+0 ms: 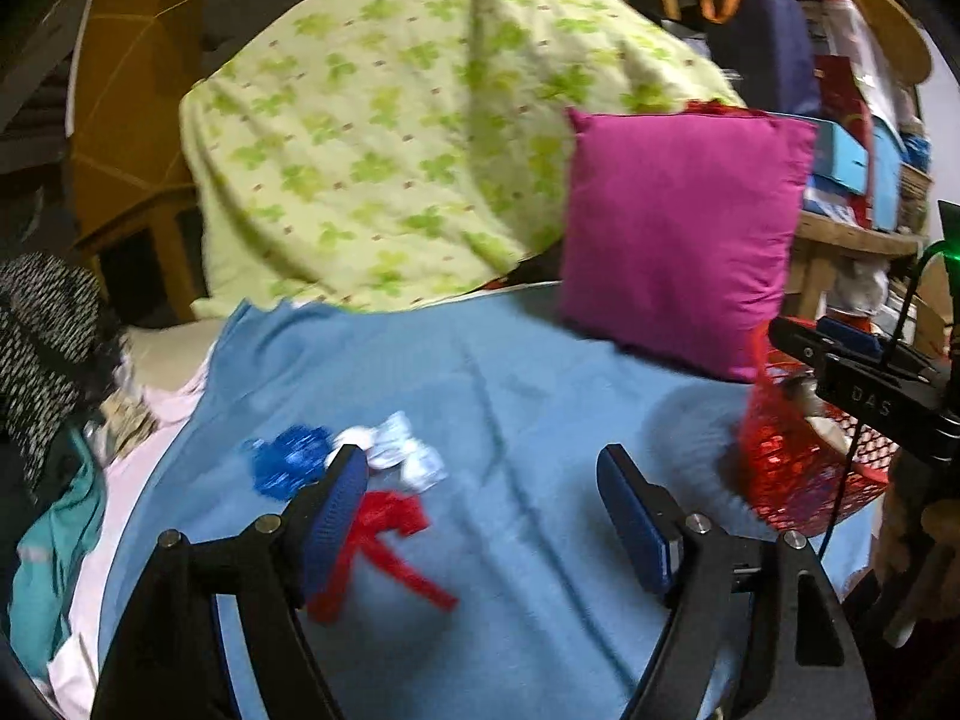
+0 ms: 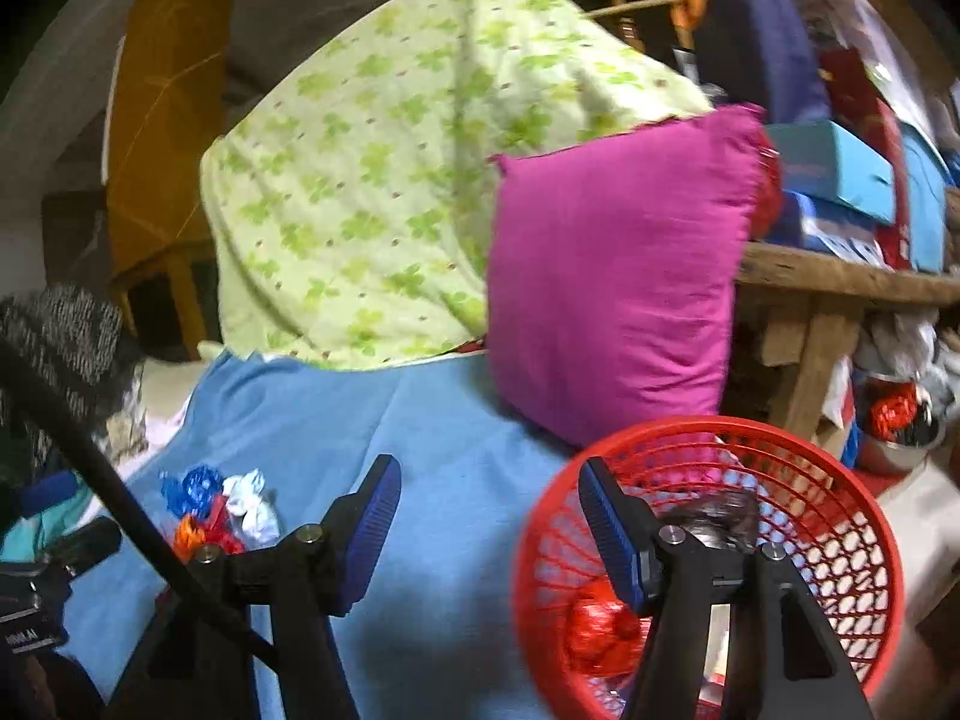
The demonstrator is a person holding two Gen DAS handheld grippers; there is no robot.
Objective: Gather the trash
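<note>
Crumpled trash lies on the blue sheet (image 1: 480, 396): a blue wrapper (image 1: 288, 459), a white paper wad (image 1: 402, 450) and a red wrapper (image 1: 384, 546). My left gripper (image 1: 483, 480) is open and empty, just right of that pile. The pile also shows in the right wrist view, with the blue wrapper (image 2: 192, 489), the white wad (image 2: 252, 501) and an orange scrap (image 2: 187, 531). A red mesh basket (image 2: 840, 540) holds a red wrapper (image 2: 600, 630) and a dark one (image 2: 714, 516). My right gripper (image 2: 489, 498) is open and empty at the basket's left rim.
A magenta cushion (image 1: 678, 240) and a green-patterned blanket (image 1: 384, 138) stand at the back of the bed. Clothes (image 1: 48, 360) pile at the left. A wooden shelf (image 2: 840, 282) with boxes stands at the right. The basket (image 1: 804, 468) sits at the bed's right edge.
</note>
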